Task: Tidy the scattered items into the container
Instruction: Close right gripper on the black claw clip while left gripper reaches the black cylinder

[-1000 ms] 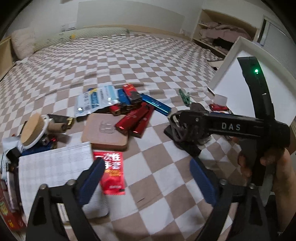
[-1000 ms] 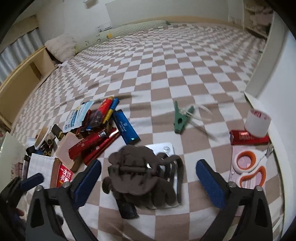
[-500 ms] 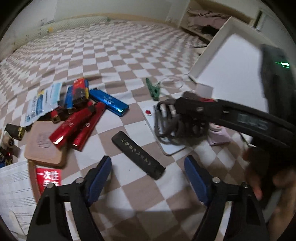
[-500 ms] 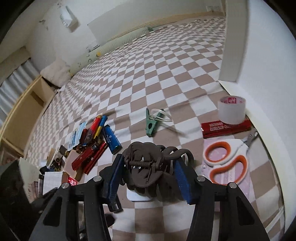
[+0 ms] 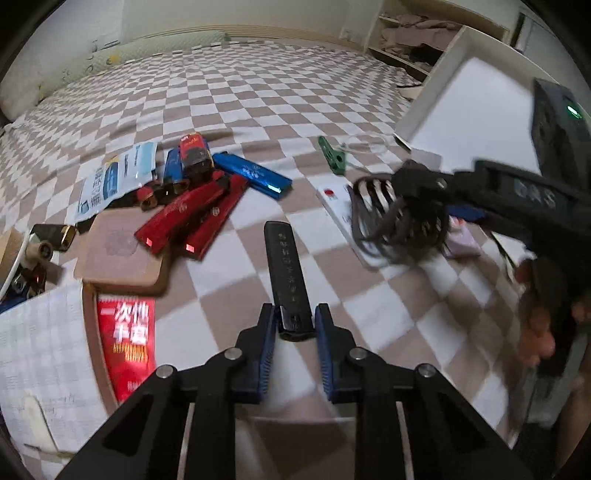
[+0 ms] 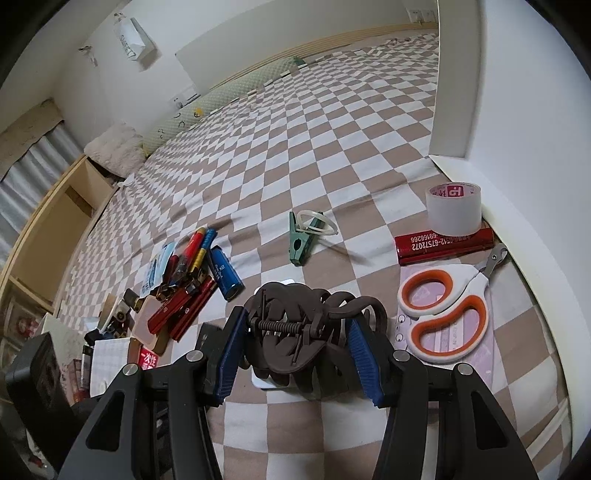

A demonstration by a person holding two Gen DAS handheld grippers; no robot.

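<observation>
Left tongs (image 5: 295, 326) have just closed on the near end of a black bar (image 5: 287, 271) – the bar points to twelve o'clock over the checked bed (image 5: 258, 92). Right tongs (image 6: 293, 350) clamp a brown hair claw (image 6: 295, 332). Scissors (image 6: 443, 314) at two o'clock, tape (image 6: 453, 208) beyond – against the white container (image 6: 535, 129).

place: home bedroom | evid: checkered bedsheet (image 6: 332, 129), pillow (image 6: 114, 147), clothes shelf (image 5: 413, 33)
</observation>
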